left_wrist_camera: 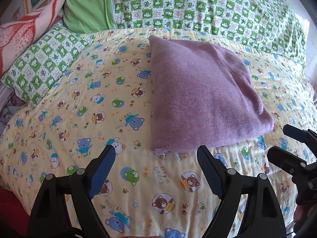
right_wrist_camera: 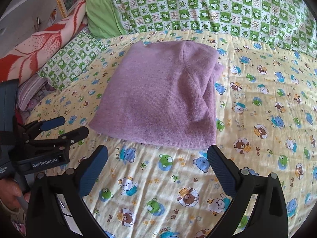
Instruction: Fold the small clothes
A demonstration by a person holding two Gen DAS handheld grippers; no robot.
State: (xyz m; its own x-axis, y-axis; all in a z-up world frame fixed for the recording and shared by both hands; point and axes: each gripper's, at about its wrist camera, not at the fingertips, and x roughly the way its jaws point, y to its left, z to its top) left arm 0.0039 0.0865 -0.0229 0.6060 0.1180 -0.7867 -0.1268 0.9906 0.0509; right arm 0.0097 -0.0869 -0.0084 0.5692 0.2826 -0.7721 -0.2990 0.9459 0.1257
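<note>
A purple knit garment point(left_wrist_camera: 200, 97) lies folded into a rough rectangle on the yellow bear-print bedsheet point(left_wrist_camera: 83, 107); it also shows in the right wrist view point(right_wrist_camera: 158, 97). My left gripper point(left_wrist_camera: 157, 148) is open and empty, hovering just short of the garment's near edge. My right gripper point(right_wrist_camera: 157, 148) is open and empty, also just short of the near edge. The right gripper shows at the right edge of the left wrist view point(left_wrist_camera: 287, 144); the left gripper shows at the left edge of the right wrist view point(right_wrist_camera: 67, 128). Neither touches the garment.
A green checked pillow point(left_wrist_camera: 198, 6) and a plain green pillow point(left_wrist_camera: 87, 6) lie at the head of the bed. A smaller green checked pillow point(left_wrist_camera: 43, 61) and a red and cream blanket point(left_wrist_camera: 25, 25) lie at the left. Sheet point(right_wrist_camera: 267, 103) lies to the garment's right.
</note>
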